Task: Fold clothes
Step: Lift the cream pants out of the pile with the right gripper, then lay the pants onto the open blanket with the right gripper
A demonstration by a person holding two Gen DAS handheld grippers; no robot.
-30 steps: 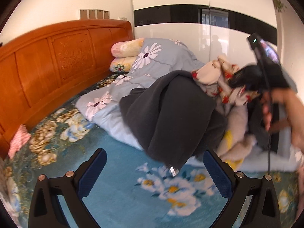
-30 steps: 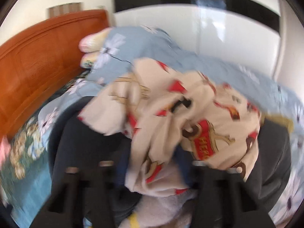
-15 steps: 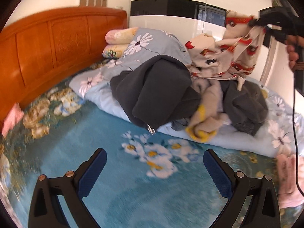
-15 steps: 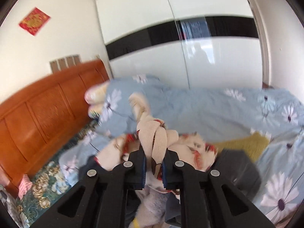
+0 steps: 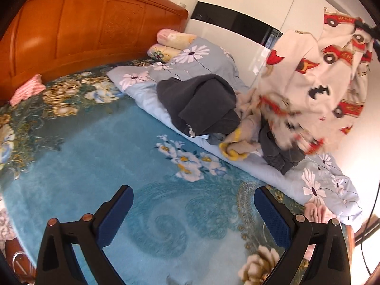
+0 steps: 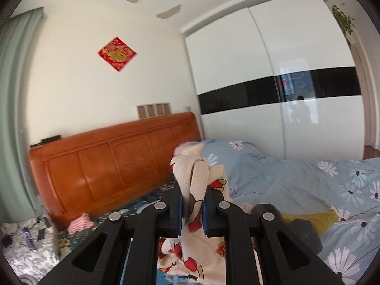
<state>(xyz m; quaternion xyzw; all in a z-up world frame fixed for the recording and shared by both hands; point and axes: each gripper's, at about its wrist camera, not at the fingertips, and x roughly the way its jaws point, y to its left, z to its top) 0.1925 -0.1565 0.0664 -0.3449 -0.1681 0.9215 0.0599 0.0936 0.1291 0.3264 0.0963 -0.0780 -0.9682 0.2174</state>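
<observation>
One bunched edge of the fire-truck pajama top [image 6: 198, 182] sits clenched in your right gripper [image 6: 192, 210], hanging lengthwise toward the bed [image 5: 99, 156]; your left gripper [image 5: 192, 216], jaws spread and empty, is low, left.

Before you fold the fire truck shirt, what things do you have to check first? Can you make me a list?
1. Right gripper jaws shut on the fire truck garment: ok.
2. Garment lifted off the clothes pile: cannot tell; its lower edge is blurred.
3. Left gripper open and free to grab: ok.
4. Bare blue bedspread in front for laying it flat: ok.
5. Garment spread out, not bunched: not ok; it is bunched at the jaws.
</observation>
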